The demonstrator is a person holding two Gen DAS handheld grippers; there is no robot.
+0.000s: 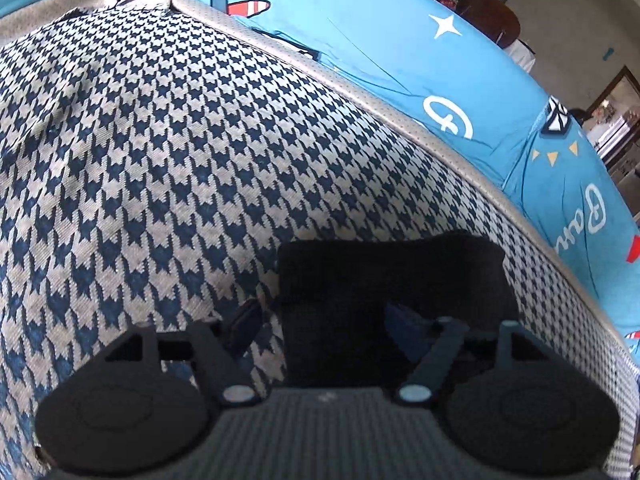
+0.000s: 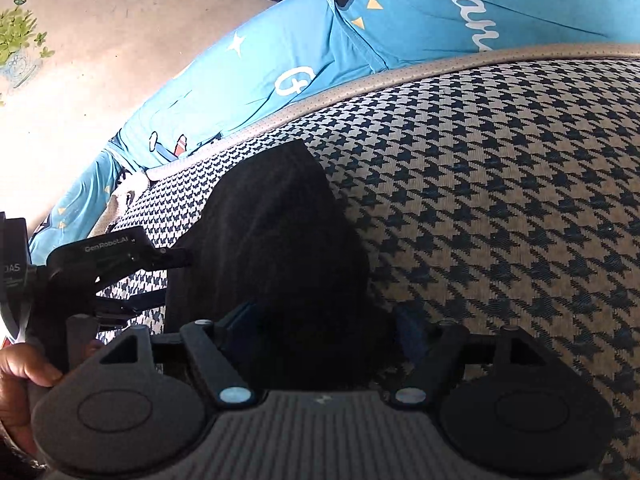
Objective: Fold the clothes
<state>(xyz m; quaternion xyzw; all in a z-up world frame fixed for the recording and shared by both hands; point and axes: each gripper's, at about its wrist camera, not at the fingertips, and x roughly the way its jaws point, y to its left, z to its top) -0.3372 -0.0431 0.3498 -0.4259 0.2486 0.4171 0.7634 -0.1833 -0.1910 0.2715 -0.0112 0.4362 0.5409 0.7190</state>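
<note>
1. Black garment (image 1: 384,300), folded, lies on the houndstooth cover (image 1: 160,160) in the left wrist view; left claw (image 1: 336,328) gapes around its near edge, pads off the cloth.
2. Right wrist view: right claw (image 2: 320,332) spread wide over the same black garment (image 2: 280,240), gripping nothing; blue sheet (image 2: 280,48) far behind.

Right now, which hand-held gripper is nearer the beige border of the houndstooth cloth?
Left. The left hand-held gripper hovers close beside the beige border; the right hand-held gripper is further in over the houndstooth cloth, above the black garment.
</note>
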